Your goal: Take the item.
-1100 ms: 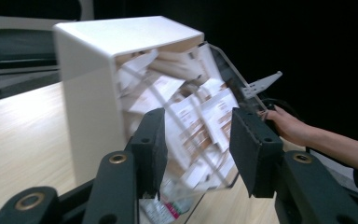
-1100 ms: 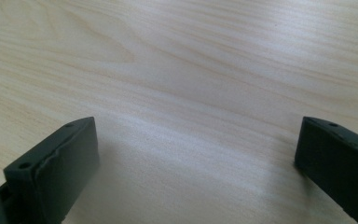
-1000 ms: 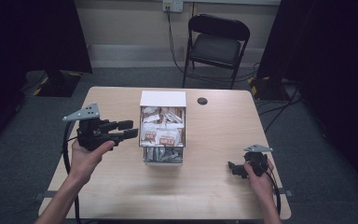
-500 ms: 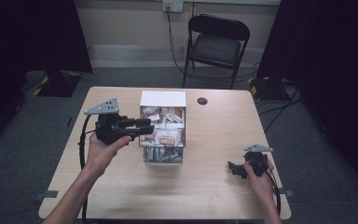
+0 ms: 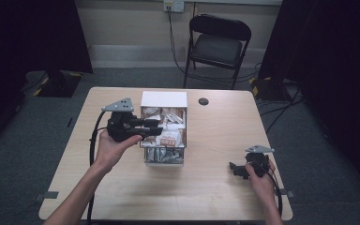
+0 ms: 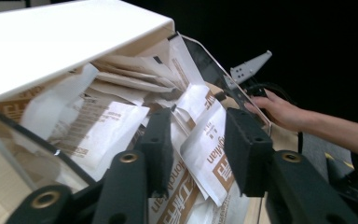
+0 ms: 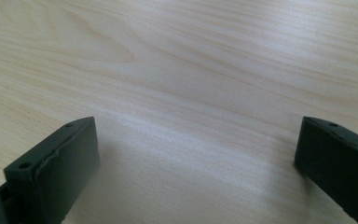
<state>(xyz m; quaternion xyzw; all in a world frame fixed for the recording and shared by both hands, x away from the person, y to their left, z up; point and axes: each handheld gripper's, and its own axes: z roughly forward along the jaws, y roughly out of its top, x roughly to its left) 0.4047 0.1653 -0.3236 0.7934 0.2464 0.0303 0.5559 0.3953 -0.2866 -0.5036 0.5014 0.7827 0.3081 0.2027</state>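
Packets (image 6: 205, 149) half hidden under the box's white lid (image 6: 65, 37) sit between the left claw's (image 6: 198, 149) parted jaws, untouched.

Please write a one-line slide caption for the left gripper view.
Left hand-held gripper reaching into a clear box of white sachets, jaws astride one sachet, not yet pressing.

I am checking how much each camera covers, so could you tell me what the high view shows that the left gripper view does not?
High view alone: the whole table, the folding chair behind it, and the left gripper from outside, reaching over the box. Left gripper view alone: brown print on a white packet between its parted pads. Shared: the box of packets and the person's right hand.
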